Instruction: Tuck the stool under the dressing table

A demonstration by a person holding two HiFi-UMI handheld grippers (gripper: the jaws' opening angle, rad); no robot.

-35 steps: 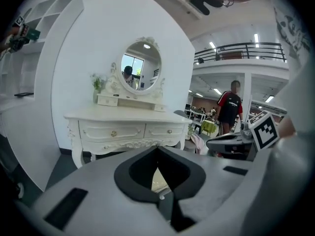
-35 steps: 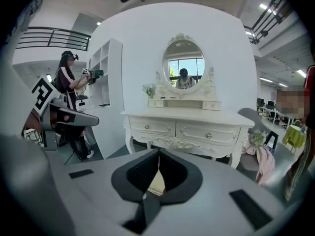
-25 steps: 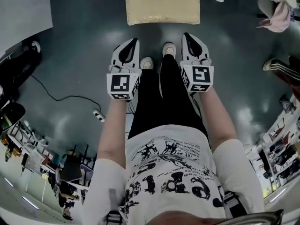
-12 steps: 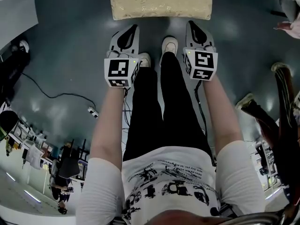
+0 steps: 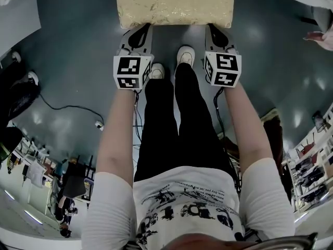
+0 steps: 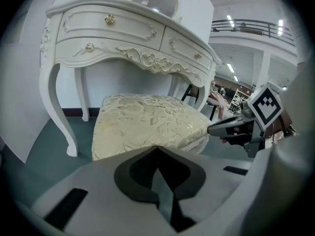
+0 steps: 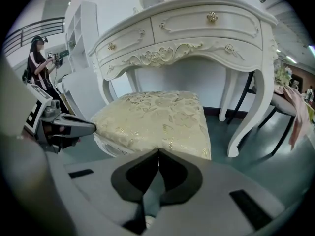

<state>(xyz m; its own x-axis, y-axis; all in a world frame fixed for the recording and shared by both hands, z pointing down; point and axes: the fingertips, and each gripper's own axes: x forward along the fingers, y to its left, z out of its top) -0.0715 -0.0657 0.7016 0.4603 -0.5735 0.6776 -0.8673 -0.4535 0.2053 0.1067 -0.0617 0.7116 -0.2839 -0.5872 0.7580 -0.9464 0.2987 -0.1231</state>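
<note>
Seen from above, a person stands on a dark green floor (image 5: 78,61), arms stretched forward, a gripper in each hand. Straight ahead stands the stool (image 5: 174,4), with a pale gold, leaf-patterned cushion. The left gripper (image 5: 144,26) points at the near left corner of the cushion and the right gripper (image 5: 210,26) at its near right corner, each tip right at the cushion's edge; whether they touch it cannot be told. In both gripper views the jaws are clenched tip to tip with nothing between them. The dressing table (image 7: 187,28) is white, with carved scrollwork, curved legs and drawers with gold knobs, and stands against a white wall. The stool sits on the floor in front of it, in line with the gap between the front legs; its far end seems to reach under the drawer front, while most of the seat sticks out toward the person. The person's white shoes (image 5: 184,53) rest just short of the stool, between the two grippers. A thin cable (image 5: 67,108) lies on the floor to the left.
</note>
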